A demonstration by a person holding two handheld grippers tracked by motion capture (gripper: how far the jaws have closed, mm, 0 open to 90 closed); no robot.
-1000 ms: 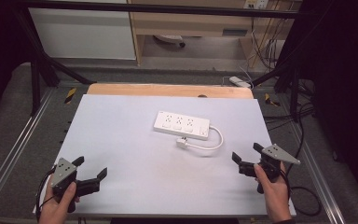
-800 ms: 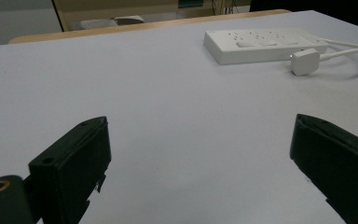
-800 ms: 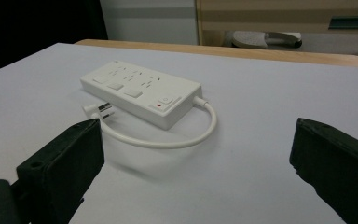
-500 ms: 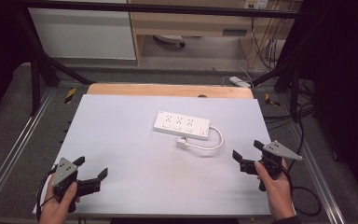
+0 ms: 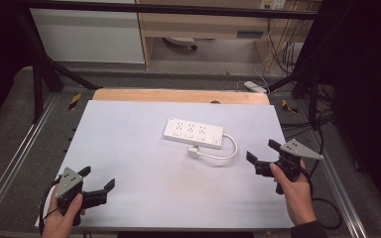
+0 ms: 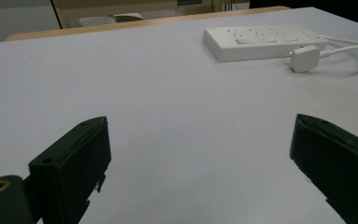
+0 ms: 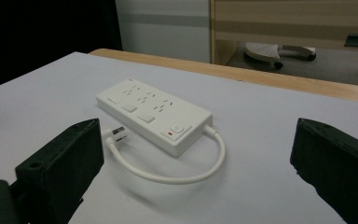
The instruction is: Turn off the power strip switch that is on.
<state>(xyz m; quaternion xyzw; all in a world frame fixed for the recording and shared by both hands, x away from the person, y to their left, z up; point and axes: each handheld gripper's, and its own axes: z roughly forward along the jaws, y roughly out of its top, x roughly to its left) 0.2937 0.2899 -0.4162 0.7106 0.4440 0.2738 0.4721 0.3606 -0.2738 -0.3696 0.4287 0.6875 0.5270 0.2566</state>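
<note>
Near the middle of the table, high view:
Power strip [image 5: 193, 133]: white, lying flat on the pale table [image 5: 129, 148], a little right of centre and toward the far side.
Cable [image 5: 225, 151]: loops from the strip's right end round to the near side and ends in the plug [image 5: 194, 151], which lies just beside the strip's near edge.
Left gripper [image 5: 99, 184]: at the near left corner, held in the left hand [image 5: 62, 218], jaws spread wide with nothing between them — well apart from the strip.
Right gripper [image 5: 263, 154]: at the right edge, held in the right hand [image 5: 295, 191], jaws wide and empty, near the cable's loop but not touching it.

Left gripper view:
Jaws: far apart, bare table between them.
Power strip [image 6: 261, 42]: far off at the upper right, with the plug [image 6: 304, 58] lying on the table in front of it.

Right gripper view:
Jaws: wide — nothing gripped.
Power strip [image 7: 154, 114]: ahead, between the jaw lines, its switch end nearest.
Cable [image 7: 182, 177]: curves low across the table; the plug [image 7: 115, 134] lies just beside the left jaw's tip.
</note>
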